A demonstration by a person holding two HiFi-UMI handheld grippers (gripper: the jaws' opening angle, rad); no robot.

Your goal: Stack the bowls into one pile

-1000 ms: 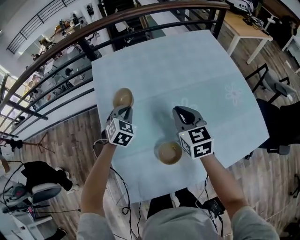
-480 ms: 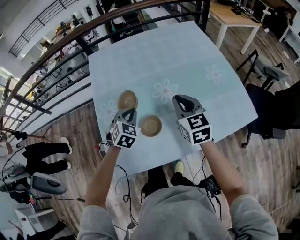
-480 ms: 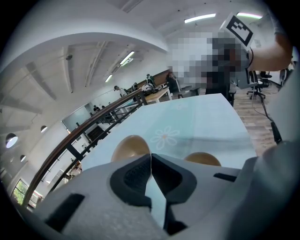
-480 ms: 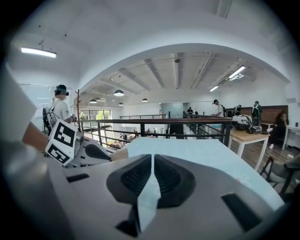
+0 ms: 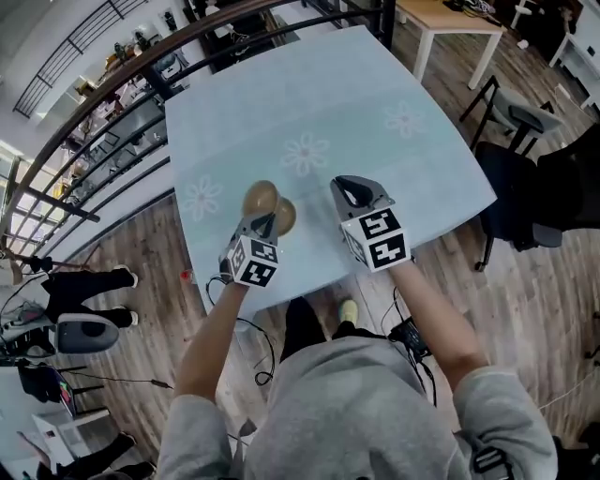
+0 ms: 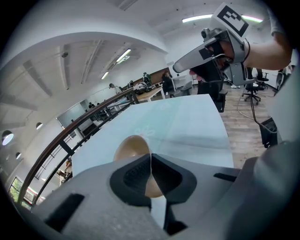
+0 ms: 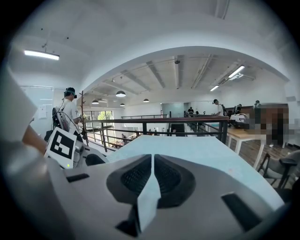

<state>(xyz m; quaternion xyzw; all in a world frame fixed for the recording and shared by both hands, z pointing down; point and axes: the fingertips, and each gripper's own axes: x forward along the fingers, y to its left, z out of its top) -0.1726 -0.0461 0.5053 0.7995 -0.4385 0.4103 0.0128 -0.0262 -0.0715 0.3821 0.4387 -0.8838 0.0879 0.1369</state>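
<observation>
Two tan bowls are over the pale blue table (image 5: 328, 103). My left gripper (image 5: 262, 221) is shut on the near rim of one bowl (image 5: 259, 197), which also fills the space past the jaws in the left gripper view (image 6: 132, 146). The second bowl (image 5: 285, 217) sits on the cloth just right of it, and their edges overlap. My right gripper (image 5: 351, 191) hovers right of both bowls, shut and empty. Its closed jaws (image 7: 152, 161) point along the table, and it shows high in the left gripper view (image 6: 206, 47).
The bowls are near the table's front-left edge. A dark curved railing (image 5: 112, 103) runs behind and left of the table. A dark chair (image 5: 525, 178) stands at the right and a wooden table (image 5: 441, 14) beyond it. Wood floor lies all around.
Both grippers have travelled along the table. The bowl in the left gripper, first well apart from the second bowl by the front edge, now overlaps it. Both jaws stayed shut.
</observation>
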